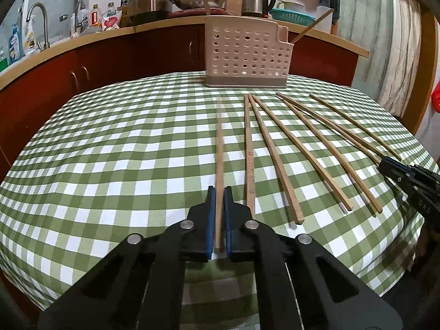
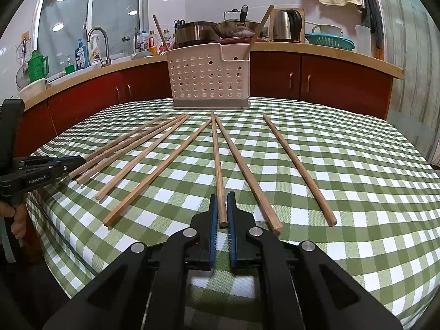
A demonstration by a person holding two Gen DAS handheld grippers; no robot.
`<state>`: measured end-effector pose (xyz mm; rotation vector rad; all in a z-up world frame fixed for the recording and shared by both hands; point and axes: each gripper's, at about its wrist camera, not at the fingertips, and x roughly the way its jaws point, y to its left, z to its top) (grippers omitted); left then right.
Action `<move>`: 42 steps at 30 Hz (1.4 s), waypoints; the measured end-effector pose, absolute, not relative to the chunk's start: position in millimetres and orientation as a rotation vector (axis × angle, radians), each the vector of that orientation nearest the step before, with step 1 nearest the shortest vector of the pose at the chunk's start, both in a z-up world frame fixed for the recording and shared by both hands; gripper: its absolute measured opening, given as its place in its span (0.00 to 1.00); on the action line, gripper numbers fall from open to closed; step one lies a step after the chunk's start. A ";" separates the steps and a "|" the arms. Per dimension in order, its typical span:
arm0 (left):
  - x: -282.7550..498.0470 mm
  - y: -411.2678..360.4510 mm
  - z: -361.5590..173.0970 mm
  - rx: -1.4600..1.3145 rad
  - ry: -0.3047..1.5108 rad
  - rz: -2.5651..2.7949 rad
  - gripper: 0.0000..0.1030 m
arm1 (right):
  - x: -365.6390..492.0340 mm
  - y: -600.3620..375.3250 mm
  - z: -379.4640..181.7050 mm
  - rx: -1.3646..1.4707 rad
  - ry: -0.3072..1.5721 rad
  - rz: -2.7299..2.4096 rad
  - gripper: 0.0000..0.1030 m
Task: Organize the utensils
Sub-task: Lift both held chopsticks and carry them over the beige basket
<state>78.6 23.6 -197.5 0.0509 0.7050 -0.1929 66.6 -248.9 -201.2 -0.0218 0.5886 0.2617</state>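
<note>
left gripper (image 1: 219,192) fingers clamp chopstick (image 1: 219,148) | right gripper (image 2: 222,199) fingers straddle another chopstick (image 2: 217,165)

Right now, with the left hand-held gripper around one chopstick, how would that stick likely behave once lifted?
The chopstick looks like thin straight wood, so probably stiff and light. The left hand-held gripper grips near one end, so the long free end may droop or pivot between the pads. Its narrow, smooth-looking shaft could slip or roll on the tablecloth if dropped.

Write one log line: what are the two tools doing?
left tool: shut on leftmost chopstick | right tool: open around middle chopstick end | holder: upright
</note>
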 end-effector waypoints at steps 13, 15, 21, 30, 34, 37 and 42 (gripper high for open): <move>67.7 25.9 -172.9 0.049 0.608 -0.162 0.06 | 55.4 -248.4 -169.8 -0.008 0.495 0.262 0.06; 66.4 27.7 -166.1 0.042 0.590 -0.161 0.06 | 53.4 -248.6 -162.8 -0.009 0.475 0.261 0.06; 61.0 29.9 -144.9 0.027 0.530 -0.155 0.06 | 46.4 -248.4 -143.6 -0.007 0.422 0.260 0.06; 49.3 37.1 -106.3 0.004 0.436 -0.147 0.06 | 35.9 -247.2 -107.2 -0.002 0.338 0.259 0.06; 45.5 41.5 -85.0 -0.008 0.392 -0.140 0.06 | 30.6 -247.4 -88.0 0.001 0.295 0.260 0.06; 43.0 42.6 -69.4 -0.006 0.357 -0.138 0.06 | 28.9 -247.2 -74.2 0.008 0.268 0.258 0.06; 49.0 40.6 -55.3 0.010 0.323 -0.144 0.06 | 39.1 -245.3 -61.0 0.003 0.246 0.252 0.06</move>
